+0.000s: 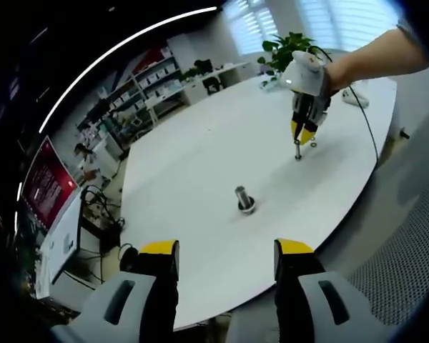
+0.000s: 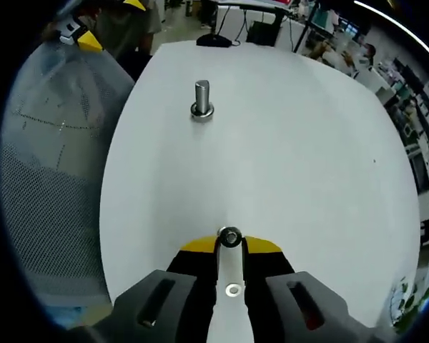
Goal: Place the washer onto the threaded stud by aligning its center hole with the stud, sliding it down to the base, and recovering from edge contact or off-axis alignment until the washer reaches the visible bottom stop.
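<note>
The right tool [image 2: 230, 246] is pressed together on a small metal piece at its tips, a ring-shaped washer [image 2: 230, 236] by the look of it, held low over the table [image 2: 300, 143]. In the left gripper view the same right tool [image 1: 301, 136] points down near the table's far side, with a second small ring [image 1: 313, 143] lying just beside its tips. The left tool [image 1: 227, 251] stands spread and holds nothing.

The threaded stud [image 2: 202, 98] stands upright on its wider base, well apart from the right tool, near the table's middle.

Judgement: the step in hand is the carry to the stud. The washer should arrive level, its hole centred over the stud tip, then go straight down. If an edge catches, lift slightly and re-centre rather than push.

Materials: the stud is a grey metal cylinder with a flat top and a flanged collar. The table is smooth, matt white and rounded. The tool tips are yellow on dark grey bodies.
</note>
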A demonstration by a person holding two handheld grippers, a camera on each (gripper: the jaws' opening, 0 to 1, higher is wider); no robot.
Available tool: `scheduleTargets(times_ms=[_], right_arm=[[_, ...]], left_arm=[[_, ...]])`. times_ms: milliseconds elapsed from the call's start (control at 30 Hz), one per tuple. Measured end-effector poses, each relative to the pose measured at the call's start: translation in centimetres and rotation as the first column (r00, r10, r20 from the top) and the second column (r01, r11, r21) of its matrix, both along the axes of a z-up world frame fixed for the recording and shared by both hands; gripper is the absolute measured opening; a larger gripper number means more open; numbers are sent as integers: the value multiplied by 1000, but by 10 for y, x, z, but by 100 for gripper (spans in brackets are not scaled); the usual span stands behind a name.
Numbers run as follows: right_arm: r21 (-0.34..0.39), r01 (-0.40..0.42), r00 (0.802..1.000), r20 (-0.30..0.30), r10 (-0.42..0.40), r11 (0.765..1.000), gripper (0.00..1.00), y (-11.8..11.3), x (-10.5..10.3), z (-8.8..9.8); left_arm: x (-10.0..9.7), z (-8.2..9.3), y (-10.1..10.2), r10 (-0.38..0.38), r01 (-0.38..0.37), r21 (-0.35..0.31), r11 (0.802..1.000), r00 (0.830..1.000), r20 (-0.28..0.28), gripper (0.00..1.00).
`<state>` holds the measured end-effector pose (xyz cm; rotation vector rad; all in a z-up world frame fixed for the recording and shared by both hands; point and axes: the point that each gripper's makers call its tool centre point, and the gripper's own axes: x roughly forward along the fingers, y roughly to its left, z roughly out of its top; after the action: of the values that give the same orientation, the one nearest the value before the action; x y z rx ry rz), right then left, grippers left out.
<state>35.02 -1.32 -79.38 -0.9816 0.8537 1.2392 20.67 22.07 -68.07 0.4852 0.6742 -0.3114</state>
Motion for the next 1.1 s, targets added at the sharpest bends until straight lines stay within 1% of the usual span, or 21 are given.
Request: scheduleTargets(times_ms=[67, 267, 367, 500, 567, 600, 667, 733, 800, 833, 900, 967, 1100], right_arm=[[-19, -4, 1000, -5, 4, 1000, 14, 0, 0, -8], [-57, -19, 1000, -2, 19, 998, 14, 0, -1, -23], [-64, -22, 1000, -10, 22, 998, 14, 0, 0, -31], [-73, -16, 1000, -14, 15, 997, 13, -2, 1, -37], [-62, -7, 1000, -20, 6, 998, 14, -2, 0, -37], [-48, -1, 1000, -28, 0, 999, 16, -1, 0, -37], [-44, 5, 999, -37, -7, 999, 18, -3, 0, -34], [-45, 6, 1000, -27, -7, 999, 18, -9, 2, -28], [-34, 32, 999, -25, -33, 999, 18, -15, 5, -23], [-17, 46, 998, -29, -47, 999, 18, -17, 6, -19], [-9, 65, 997, -37, -65, 998, 18, -24, 6, -17], [-13, 74, 997, -31, -74, 997, 18, -32, 9, -17], [-24, 112, 993, -41, -113, 993, 18, -48, 11, -21]], left_arm=[[0, 0, 0, 2, -2, 0, 1000, 1000, -1, 52], [0, -1, 1, 3, -3, 2, 1000, 1000, -3, 52], [0, -1, 1, 4, -4, 2, 1000, 1000, -6, 52], [0, -1, 1, 4, -4, 5, 1000, 1000, -4, 52], [0, -2, 1, 4, -4, 5, 1000, 1000, -5, 52], [0, -2, 2, 4, -4, 6, 1000, 1000, -6, 52], [0, -2, 1, 4, -4, 6, 1000, 1000, -6, 52], [0, -1, 2, 5, -5, 5, 1000, 1000, -4, 52], [0, -2, 2, 4, -4, 5, 1000, 1000, -5, 52], [0, -2, 2, 4, -4, 7, 1000, 1000, -5, 51], [0, -1, 2, 4, -4, 6, 1000, 1000, -3, 51], [0, -1, 2, 4, -4, 5, 1000, 1000, -1, 51], [0, -1, 2, 3, -3, 8, 1000, 1000, -2, 51]])
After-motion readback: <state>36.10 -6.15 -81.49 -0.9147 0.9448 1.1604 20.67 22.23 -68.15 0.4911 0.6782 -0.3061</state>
